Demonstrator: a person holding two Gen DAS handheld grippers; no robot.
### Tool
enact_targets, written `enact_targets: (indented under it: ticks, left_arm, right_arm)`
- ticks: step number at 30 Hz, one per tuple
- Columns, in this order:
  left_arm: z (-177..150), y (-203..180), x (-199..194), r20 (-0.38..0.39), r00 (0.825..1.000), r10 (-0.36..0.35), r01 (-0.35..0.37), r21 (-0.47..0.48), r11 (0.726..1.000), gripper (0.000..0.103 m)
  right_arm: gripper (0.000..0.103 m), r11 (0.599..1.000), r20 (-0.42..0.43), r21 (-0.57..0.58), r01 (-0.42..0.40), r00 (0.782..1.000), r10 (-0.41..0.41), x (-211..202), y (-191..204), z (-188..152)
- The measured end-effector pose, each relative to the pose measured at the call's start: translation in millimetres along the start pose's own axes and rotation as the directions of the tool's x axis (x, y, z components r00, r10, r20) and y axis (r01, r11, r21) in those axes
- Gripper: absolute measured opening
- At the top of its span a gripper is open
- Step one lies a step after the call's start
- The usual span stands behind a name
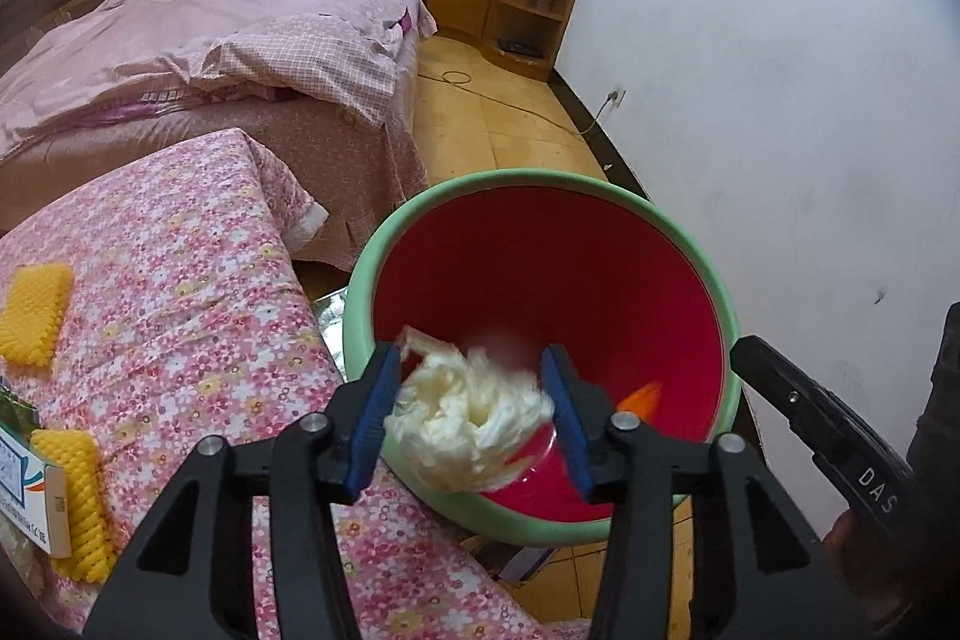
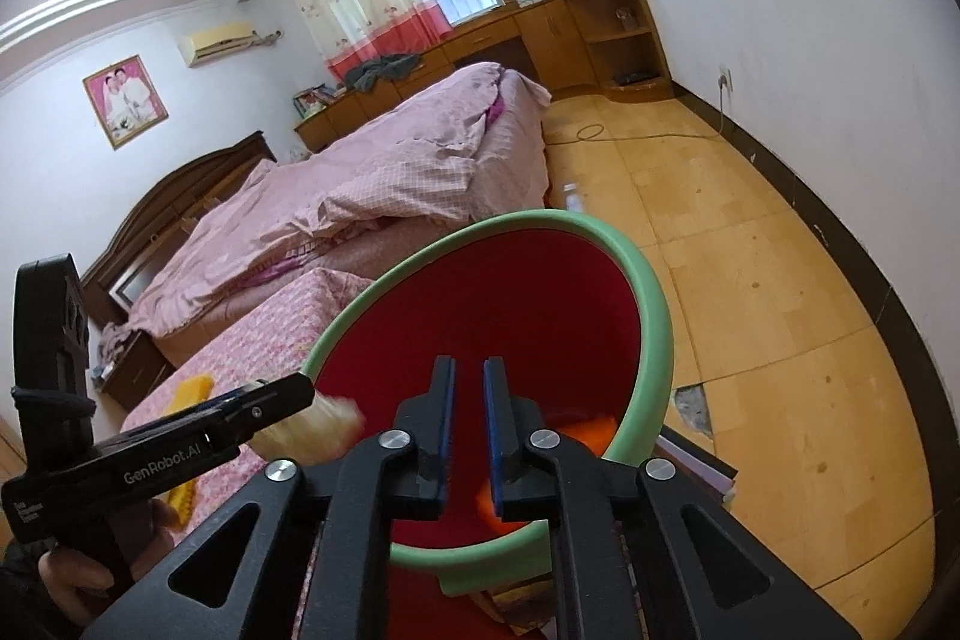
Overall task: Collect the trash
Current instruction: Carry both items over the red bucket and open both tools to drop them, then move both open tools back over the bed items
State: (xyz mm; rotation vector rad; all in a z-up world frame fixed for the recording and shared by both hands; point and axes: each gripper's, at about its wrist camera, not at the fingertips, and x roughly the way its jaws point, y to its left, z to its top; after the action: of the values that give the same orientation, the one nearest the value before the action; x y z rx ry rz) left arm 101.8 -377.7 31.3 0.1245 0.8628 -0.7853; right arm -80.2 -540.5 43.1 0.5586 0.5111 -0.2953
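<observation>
A red bin with a green rim [image 1: 543, 178] stands beside the flowered table; it also shows in the right wrist view [image 2: 651, 304]. A blurred wad of white foam netting [image 1: 468, 415] is between the blue pads of my left gripper [image 1: 474, 415], over the bin's near rim; the pads stand wide and the wad looks loose. It also shows as a pale blur in the right wrist view [image 2: 312, 427]. An orange scrap [image 1: 641, 396] lies in the bin. My right gripper [image 2: 467, 427] hovers above the bin, jaws nearly closed with a narrow gap, empty.
Two yellow foam nets [image 1: 36, 313] [image 1: 81, 505] and a white carton [image 1: 30, 484] lie on the flowered tablecloth [image 1: 198, 292]. A pink bed [image 1: 210, 58] stands behind. Tiled floor [image 2: 750, 280] and white wall lie to the right.
</observation>
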Motion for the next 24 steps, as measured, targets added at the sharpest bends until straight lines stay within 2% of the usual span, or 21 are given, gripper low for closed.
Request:
enact_targets:
  ticks: [9, 12, 20, 24]
  left_arm:
    - [-3, 2, -11, 0.018, 1.000, 0.020, -0.020, -0.018, 1.000, 0.054]
    - [-6, 5, -23, 0.023, 0.999, 0.026, -0.025, -0.025, 0.999, 0.054]
    - [-17, 24, -64, 0.058, 0.997, 0.058, -0.054, -0.081, 0.995, 0.054]
    - [-22, 35, -86, 0.078, 0.994, 0.081, -0.072, -0.114, 0.991, 0.054]
  right_arm:
    - [0.025, 1.000, 0.007, 0.019, -0.009, 1.000, 0.008, -10, -3, -2]
    - [0.031, 1.000, 0.022, 0.009, -0.005, 1.000, 0.005, -17, 3, -3]
    - [0.035, 0.999, 0.010, 0.006, -0.033, 0.999, 0.033, -29, 23, -9]
    - [0.043, 0.998, 0.005, 0.005, -0.060, 0.998, 0.060, -37, 36, -11]
